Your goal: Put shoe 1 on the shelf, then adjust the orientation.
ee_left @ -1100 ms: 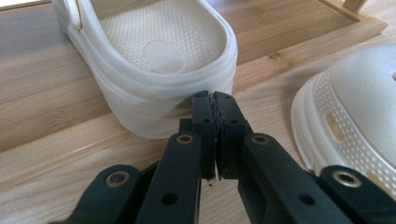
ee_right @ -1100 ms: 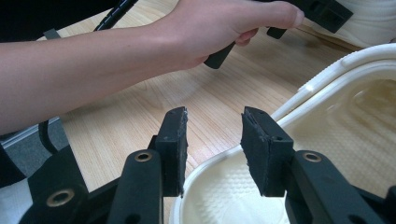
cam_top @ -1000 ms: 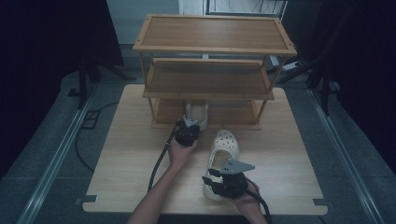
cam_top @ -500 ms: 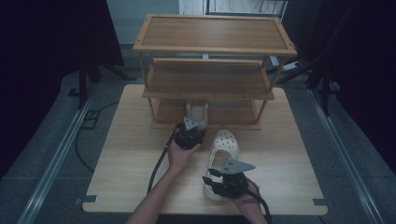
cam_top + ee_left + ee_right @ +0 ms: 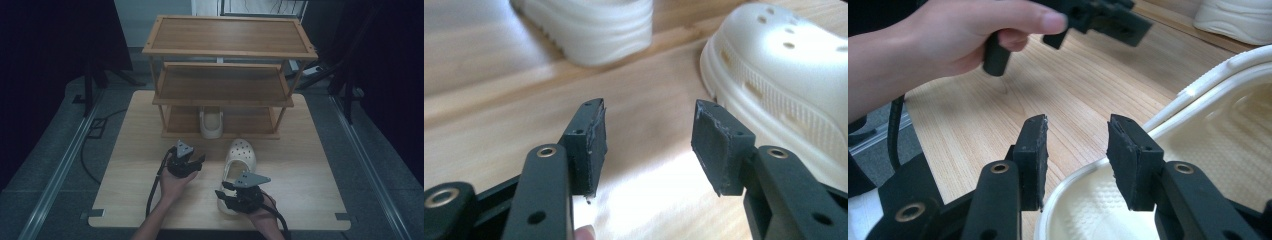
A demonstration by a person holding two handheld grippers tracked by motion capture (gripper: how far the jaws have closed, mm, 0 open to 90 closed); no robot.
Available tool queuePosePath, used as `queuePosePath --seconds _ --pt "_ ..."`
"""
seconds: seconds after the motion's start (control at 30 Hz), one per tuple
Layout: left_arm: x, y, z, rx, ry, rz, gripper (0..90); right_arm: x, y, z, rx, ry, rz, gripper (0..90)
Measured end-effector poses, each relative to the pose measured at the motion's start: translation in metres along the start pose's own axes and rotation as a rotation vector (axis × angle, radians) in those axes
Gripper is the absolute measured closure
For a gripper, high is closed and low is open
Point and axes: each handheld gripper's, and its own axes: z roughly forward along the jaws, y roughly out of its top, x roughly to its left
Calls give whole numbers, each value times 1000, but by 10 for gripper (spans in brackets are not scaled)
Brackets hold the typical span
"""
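Observation:
One white clog [image 5: 240, 156] lies on the wooden table [image 5: 310, 170], toe toward the rack. Its pair [image 5: 211, 123] stands on the bottom shelf of the wooden rack [image 5: 227, 50]. My left gripper [image 5: 192, 161] hovers left of the table clog, open and empty; in the left gripper view [image 5: 649, 135] the table clog [image 5: 784, 75] is at the right and the shelf clog [image 5: 594, 25] is ahead. My right gripper [image 5: 226, 190] is at the table clog's heel. In the right gripper view it [image 5: 1075, 155] is open over the heel rim [image 5: 1168, 117], not touching it.
The rack has three tiers, and its upper two are bare. Cables trail from both grippers toward the table's front edge. In the right gripper view the left hand [image 5: 948, 45] holds its gripper above the table. Dark floor and rails surround the table.
My left gripper has drawn back from the shelf clog toward the person and a little leftward, leaving that clog on the bottom shelf. The right gripper has barely moved.

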Motion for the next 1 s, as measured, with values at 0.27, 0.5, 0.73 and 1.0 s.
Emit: queuePosePath --seconds 0.27,0.5,0.73,1.0 --pt "5 -22 -25 0 -39 -2 448 0 1 -2 -18 0 -4 630" --pt "11 -31 -40 5 -39 -4 435 2 6 0 -23 36 -41 764" --pt "19 -29 -46 -19 -26 -17 433 3 9 11 27 23 -93 840" --pt "19 -29 -48 -36 -41 -2 425 5 6 28 110 -36 -143 849"
